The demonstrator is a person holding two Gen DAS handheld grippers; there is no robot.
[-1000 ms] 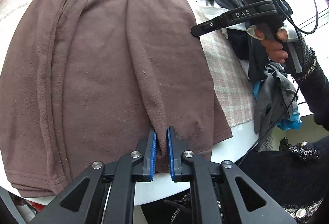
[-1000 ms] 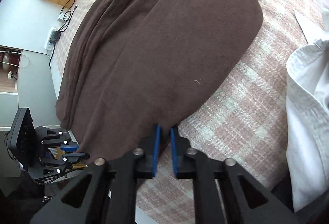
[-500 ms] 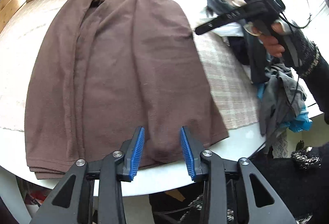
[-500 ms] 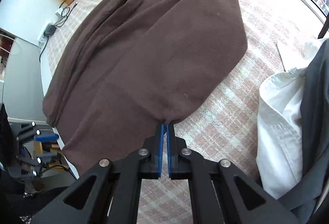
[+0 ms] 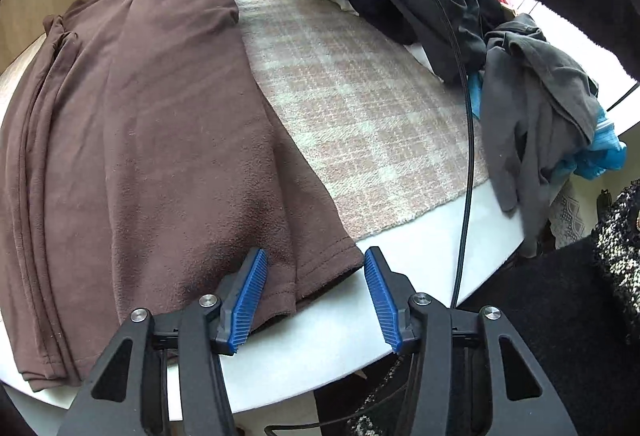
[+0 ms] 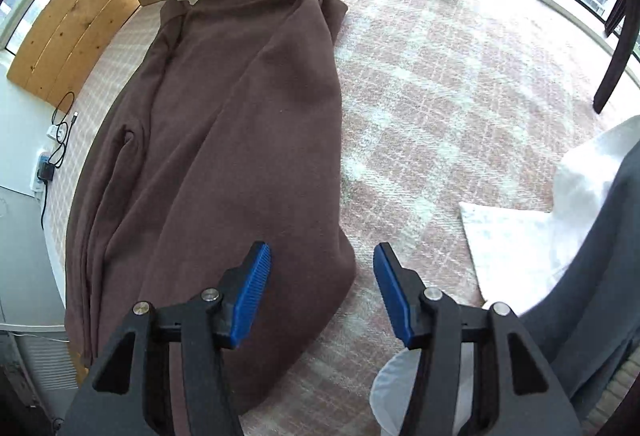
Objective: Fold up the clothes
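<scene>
Garment point(image 5: 152, 140) laid lengthwise-folded on counter point(image 5: 344, 340); both tongs, left point(image 5: 316, 300) and right point(image 6: 320, 292), opening, nothing clamped (fold released to settle flat).

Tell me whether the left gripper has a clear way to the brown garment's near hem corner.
Probably yes: the left gripper, jaws opening, hangs right over the brown garment's hem corner, with nothing between the pads and the cloth.
</scene>
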